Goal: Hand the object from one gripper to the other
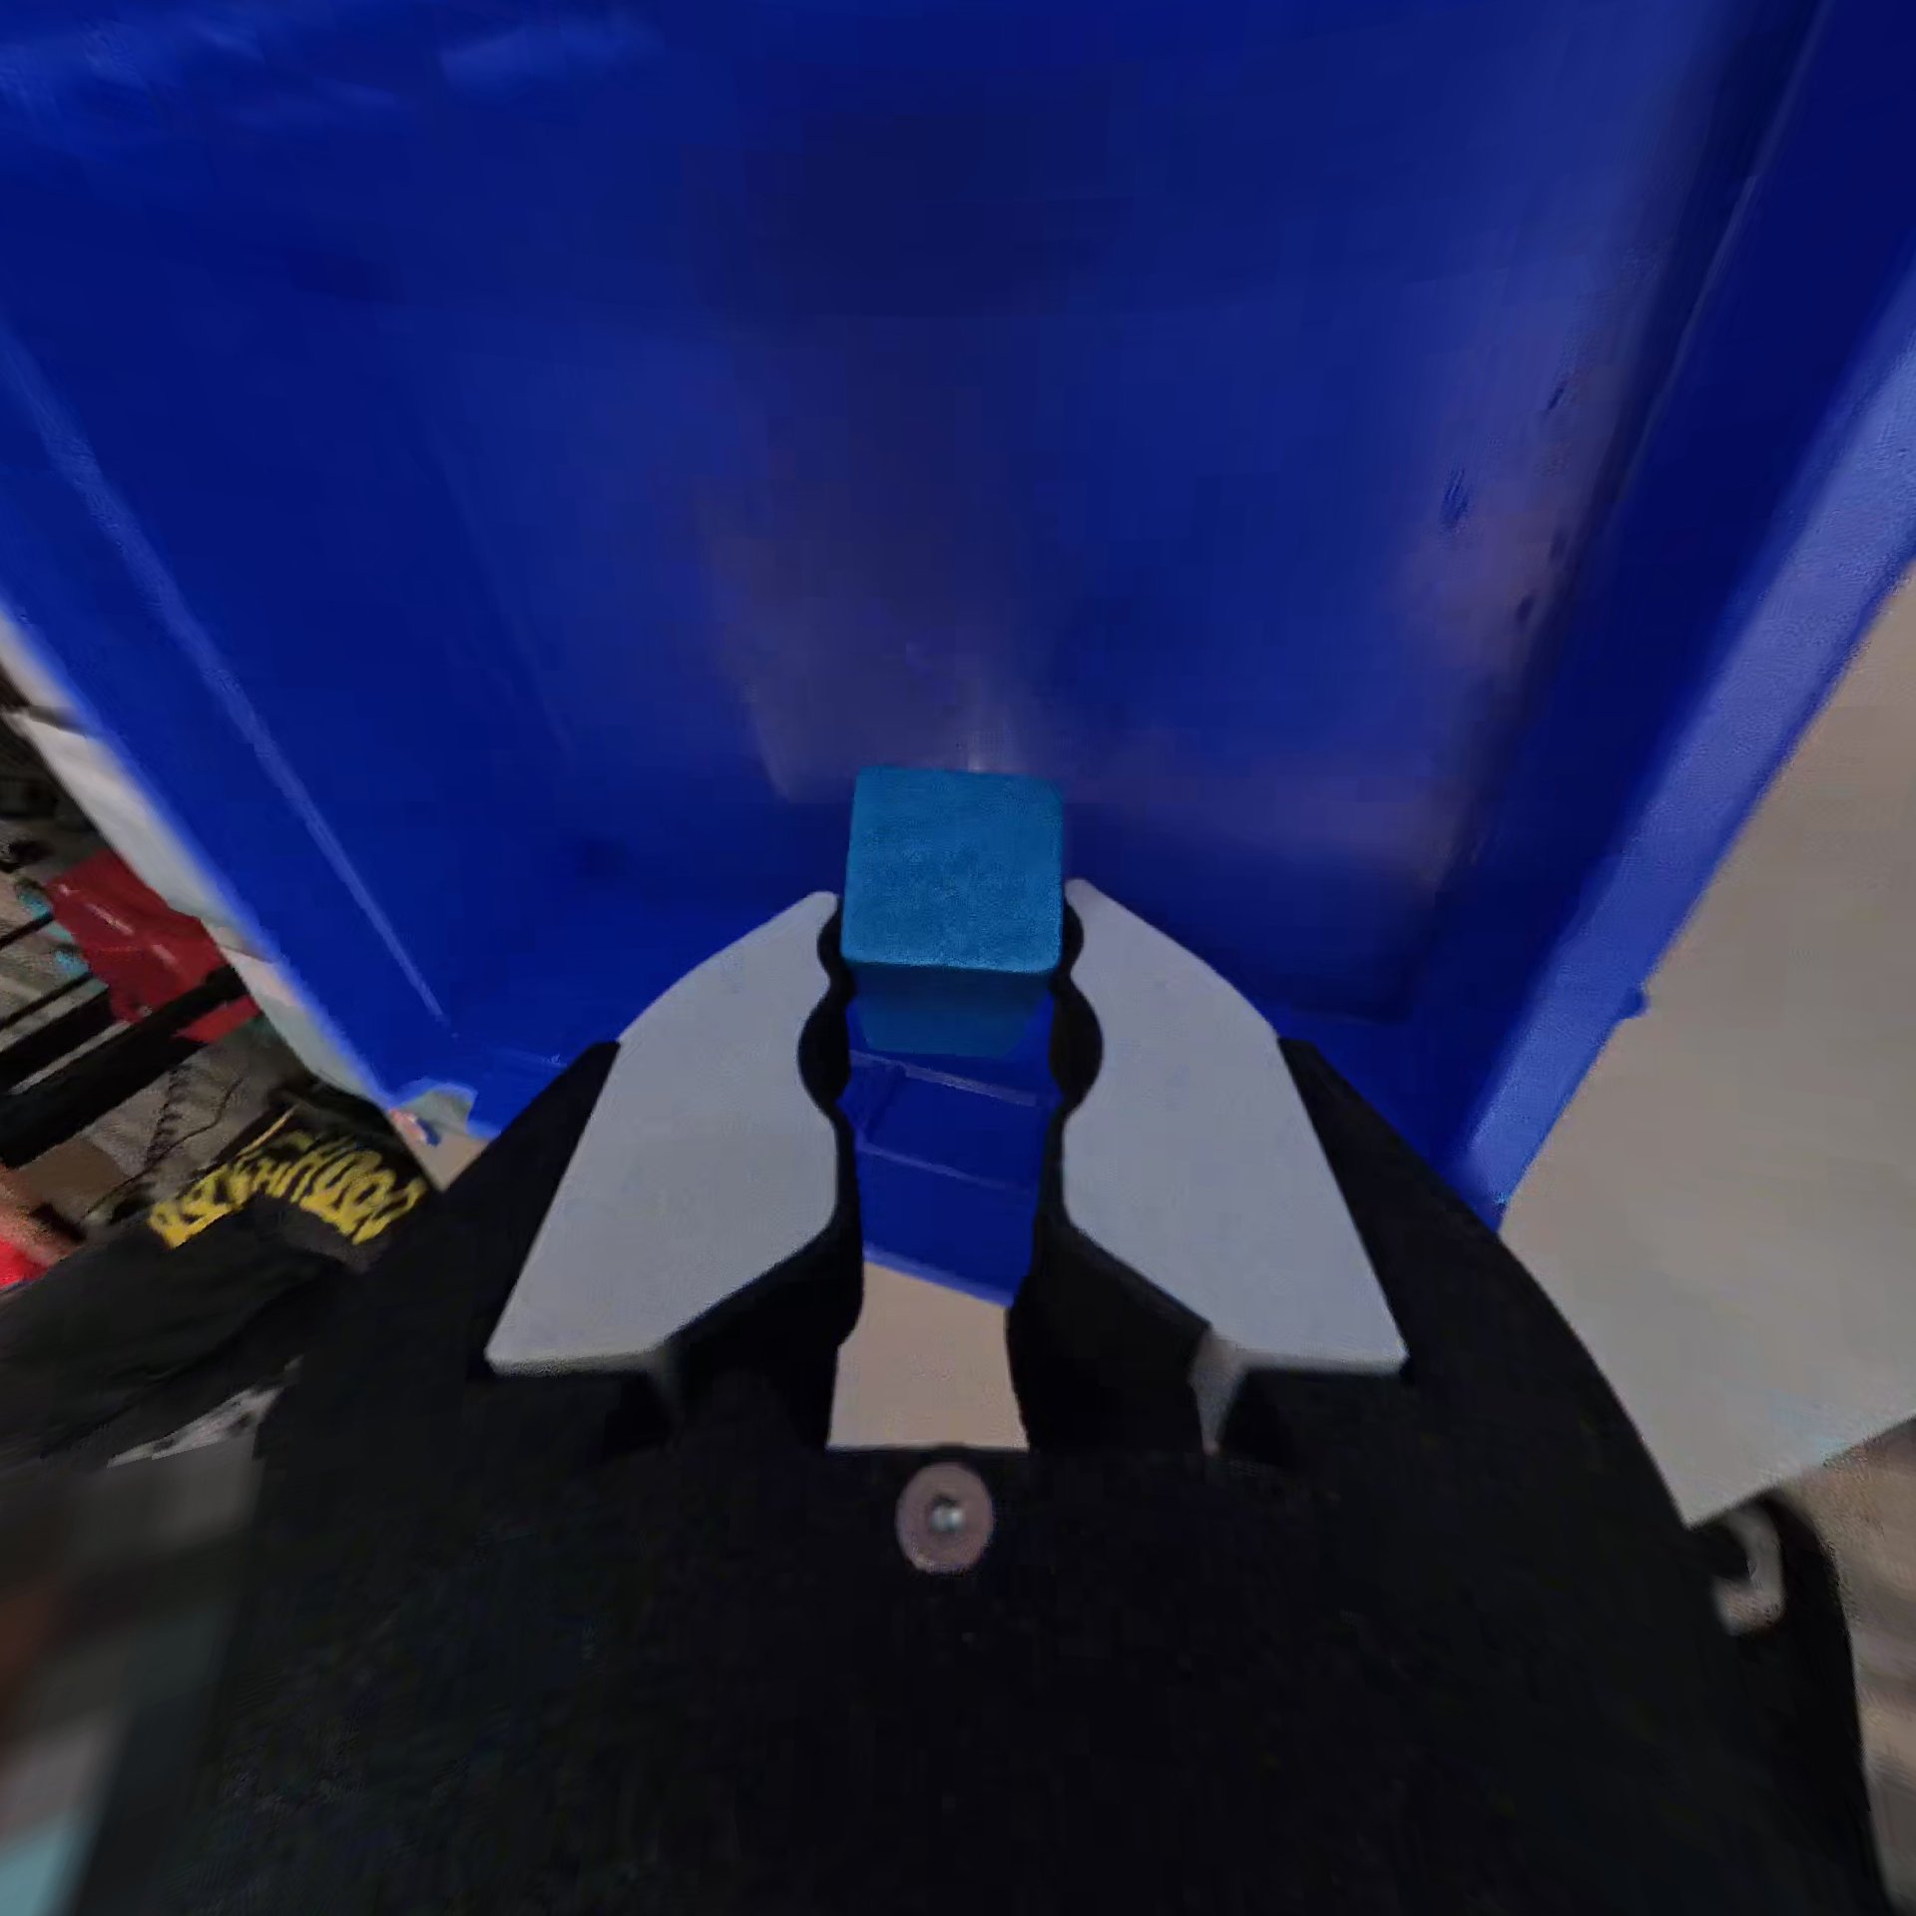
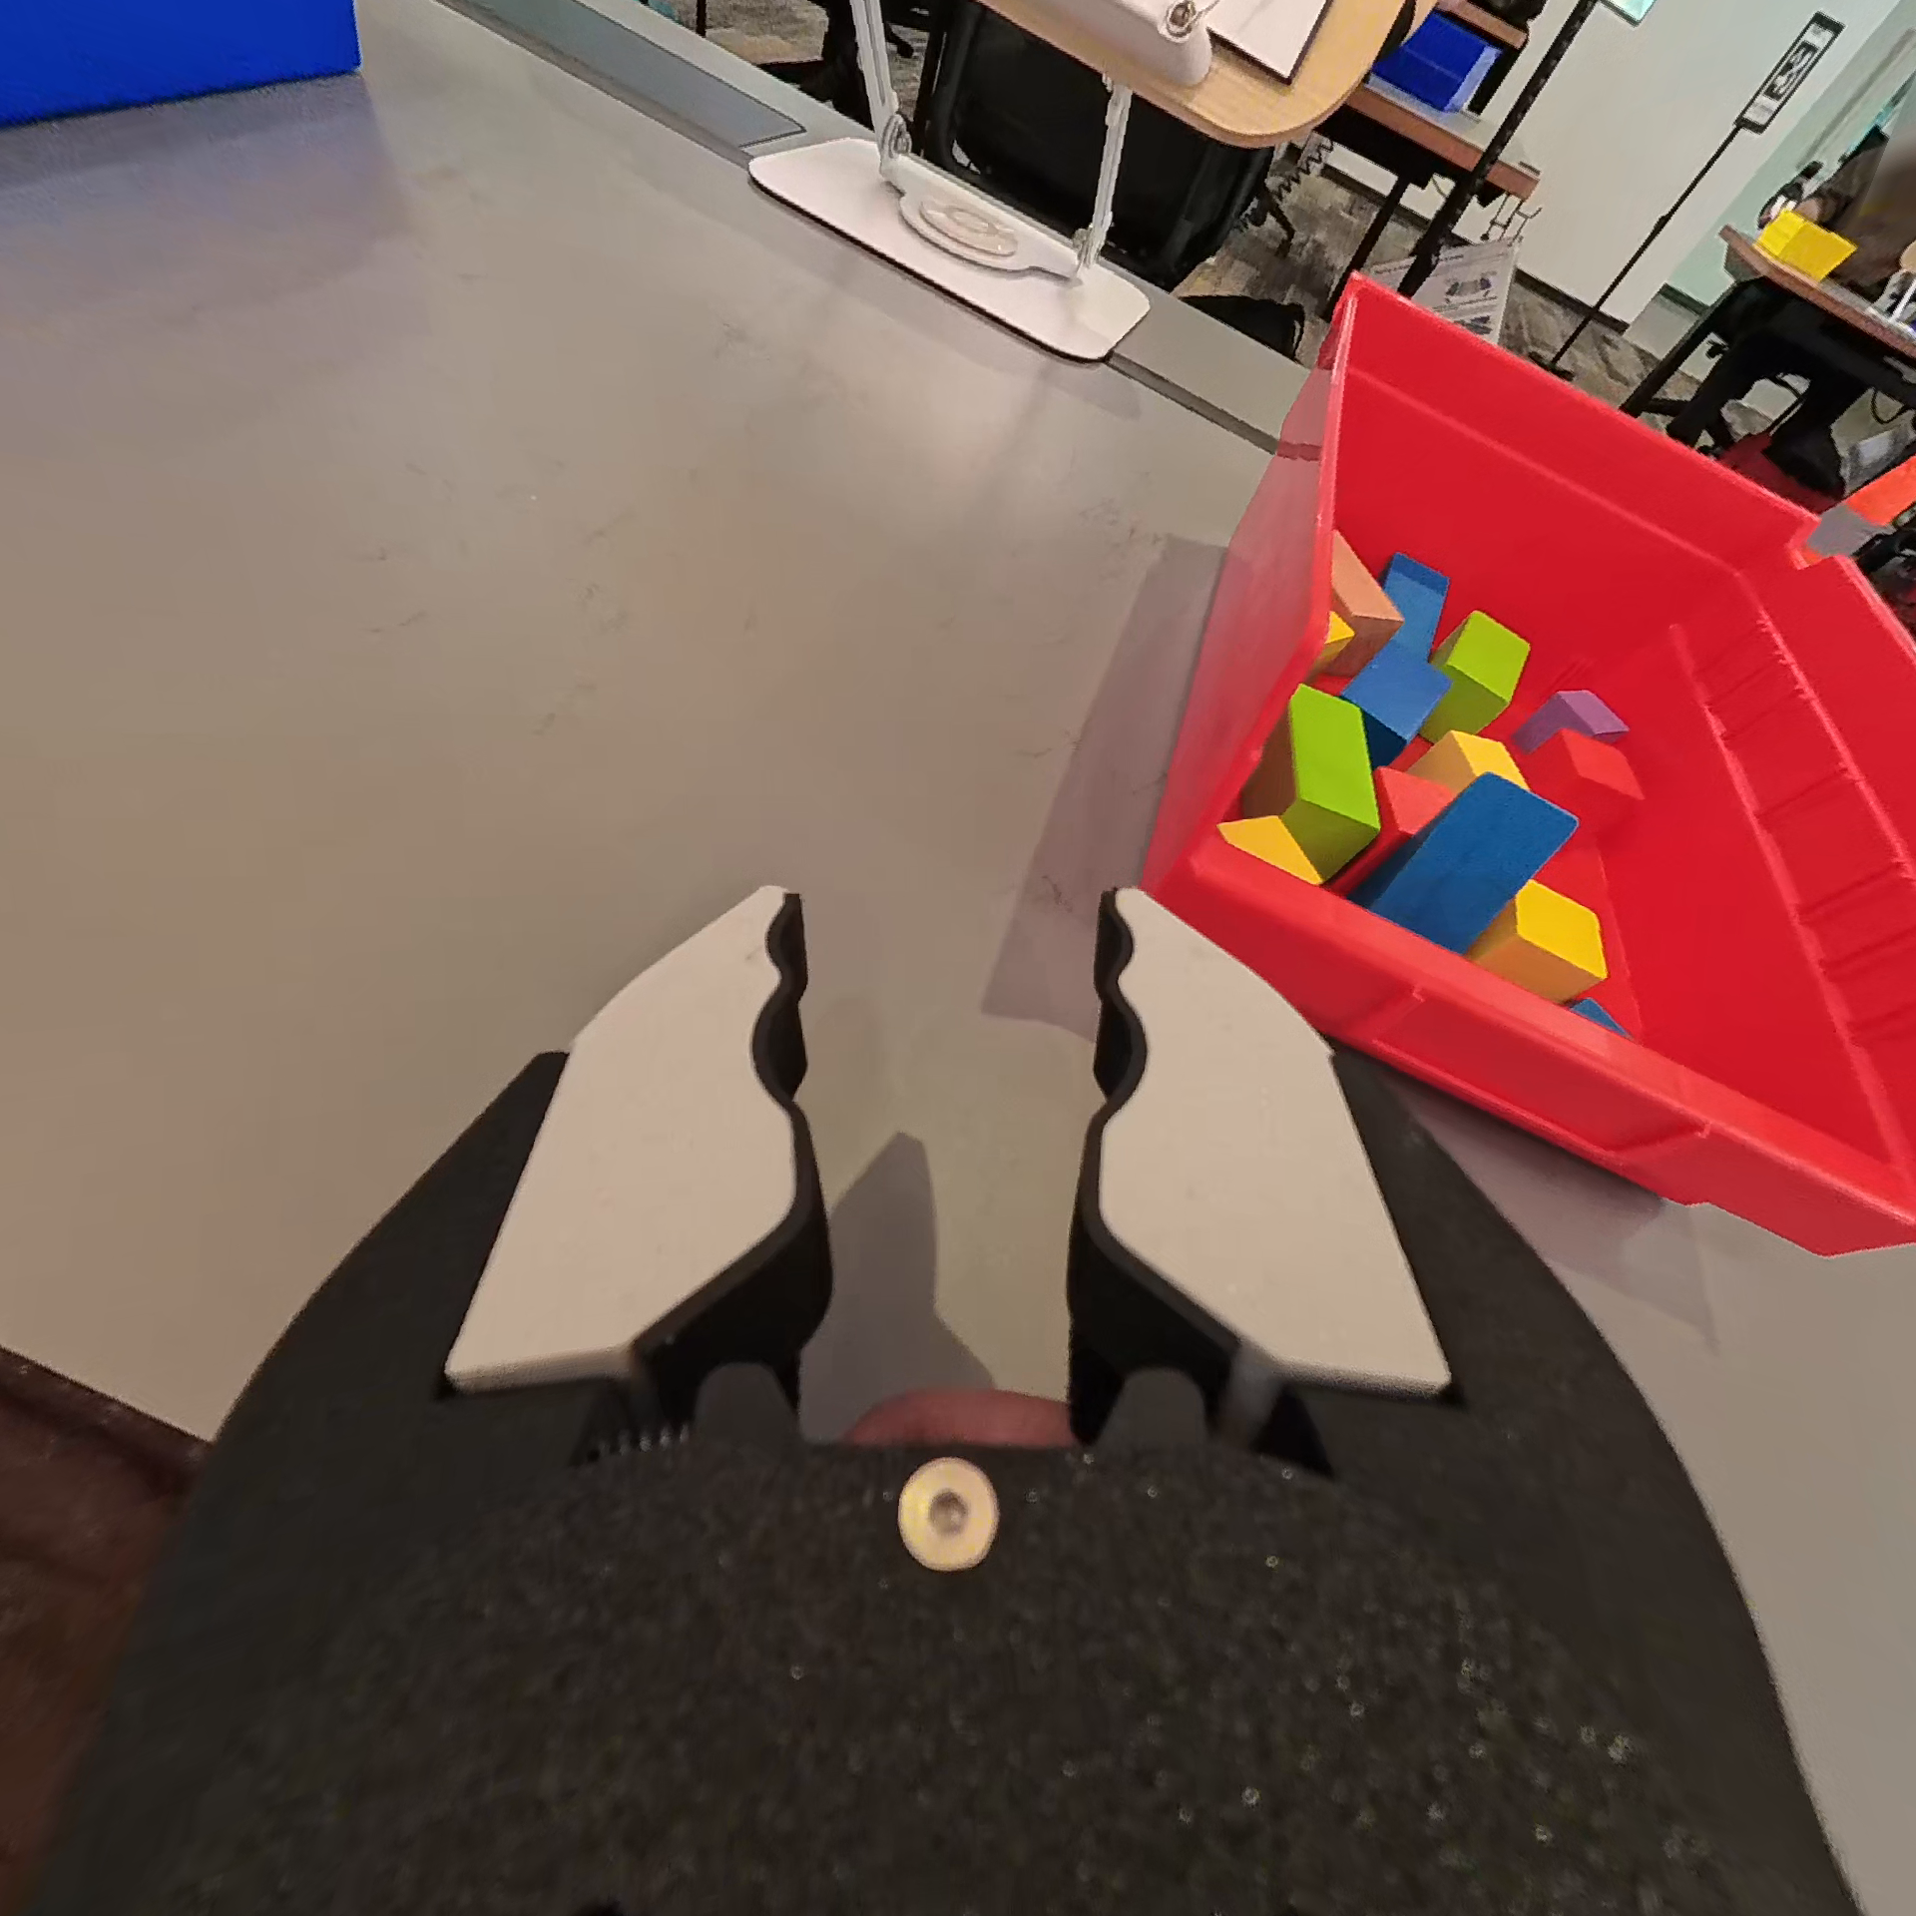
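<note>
The left gripper [image 1: 952, 938] is clenched on a blue cube [image 1: 950, 912], pinched only at its fingertips, directly over the blue bin [image 1: 1140, 467] ahead. The right gripper [image 2: 949, 933] is spread and holds nothing, with a red bin of blocks [image 2: 1555, 498] to its right. With so shallow a grip, the cube could twist out and fall.

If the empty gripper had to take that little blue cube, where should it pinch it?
Probably the far half of the blue cube, which sticks out beyond the left gripper. The open right gripper should come from ahead and close on the top and bottom faces; the side faces are taken.
</note>
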`<action>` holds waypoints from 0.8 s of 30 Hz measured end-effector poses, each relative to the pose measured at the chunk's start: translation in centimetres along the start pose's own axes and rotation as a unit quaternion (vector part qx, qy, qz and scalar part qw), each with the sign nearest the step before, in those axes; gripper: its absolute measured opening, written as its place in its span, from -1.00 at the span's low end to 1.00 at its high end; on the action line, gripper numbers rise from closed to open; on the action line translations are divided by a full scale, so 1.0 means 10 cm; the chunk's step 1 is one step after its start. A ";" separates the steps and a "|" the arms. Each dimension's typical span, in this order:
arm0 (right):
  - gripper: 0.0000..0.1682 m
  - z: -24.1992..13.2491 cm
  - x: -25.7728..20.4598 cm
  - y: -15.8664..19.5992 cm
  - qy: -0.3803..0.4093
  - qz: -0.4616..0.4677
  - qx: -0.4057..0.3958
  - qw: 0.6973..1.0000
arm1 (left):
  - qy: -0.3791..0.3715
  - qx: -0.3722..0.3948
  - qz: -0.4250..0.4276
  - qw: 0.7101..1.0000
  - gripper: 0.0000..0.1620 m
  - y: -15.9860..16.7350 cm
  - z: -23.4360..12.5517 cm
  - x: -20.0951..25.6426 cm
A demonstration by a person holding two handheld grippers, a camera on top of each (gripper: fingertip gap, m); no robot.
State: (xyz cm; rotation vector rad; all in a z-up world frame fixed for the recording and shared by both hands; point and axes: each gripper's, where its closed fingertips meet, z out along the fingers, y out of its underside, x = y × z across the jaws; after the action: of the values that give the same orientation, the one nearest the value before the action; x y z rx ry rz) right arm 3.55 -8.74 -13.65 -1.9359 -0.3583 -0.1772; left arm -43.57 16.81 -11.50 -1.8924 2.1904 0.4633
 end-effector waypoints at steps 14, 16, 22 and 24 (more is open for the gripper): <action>-0.40 0.56 -0.78 -1.12 -0.294 -0.048 0.115 0.948 | 0.149 0.494 -0.112 0.849 -0.57 -1.97 -1.48 0.08; -0.40 0.67 -0.88 -1.35 -0.331 -0.046 0.129 0.934 | 0.174 0.525 -0.101 0.827 -0.57 -2.30 -1.59 0.12; -0.41 0.80 -1.02 -1.90 -0.389 -0.009 0.185 0.902 | 0.217 0.564 -0.065 0.794 -0.57 -3.03 -1.77 0.33; -0.46 0.75 -1.06 -1.95 -0.410 0.000 0.201 0.890 | 0.218 0.573 -0.060 0.788 -0.57 -3.16 -1.77 0.40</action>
State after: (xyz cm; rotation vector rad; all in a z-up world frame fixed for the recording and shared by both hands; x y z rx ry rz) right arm -13.18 3.26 -2.46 -1.5061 -0.8722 0.6954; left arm -12.17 2.64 0.35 -1.3941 1.7538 -1.1906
